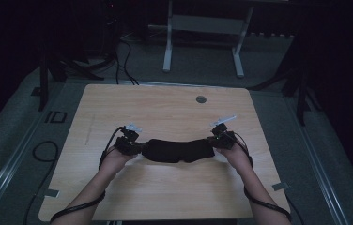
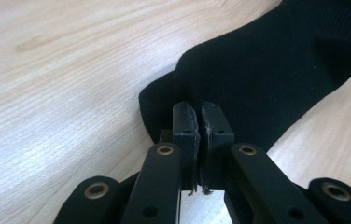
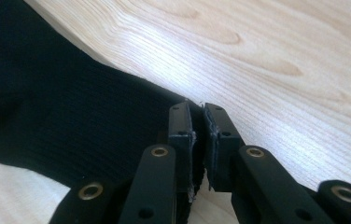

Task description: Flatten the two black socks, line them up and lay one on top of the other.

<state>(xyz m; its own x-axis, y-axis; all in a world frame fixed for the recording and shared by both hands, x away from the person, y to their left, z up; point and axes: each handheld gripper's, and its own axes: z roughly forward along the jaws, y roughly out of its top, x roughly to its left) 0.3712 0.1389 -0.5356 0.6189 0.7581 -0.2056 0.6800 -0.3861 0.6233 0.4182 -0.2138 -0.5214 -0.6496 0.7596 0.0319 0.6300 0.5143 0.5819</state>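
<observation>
A black knitted cloth [image 1: 177, 150] hangs stretched between the two grippers just above the wooden table [image 1: 165, 110]. My left gripper [image 1: 134, 147] holds its left end, and in the left gripper view my left gripper [image 2: 200, 112] has its jaws pressed together on the black cloth [image 2: 267, 74]. My right gripper [image 1: 218, 140] holds the right end. In the right gripper view my right gripper [image 3: 197, 114] pinches the edge of the black cloth [image 3: 61, 112] between its nearly closed jaws. The cloth sags a little in the middle.
A round grommet [image 1: 201, 99] sits in the table near its far edge. Beyond the table stands a white frame [image 1: 203, 28] on a grey floor, with cables [image 1: 123, 61] at the left. The person's forearms [image 1: 90, 192] come in from the near edge.
</observation>
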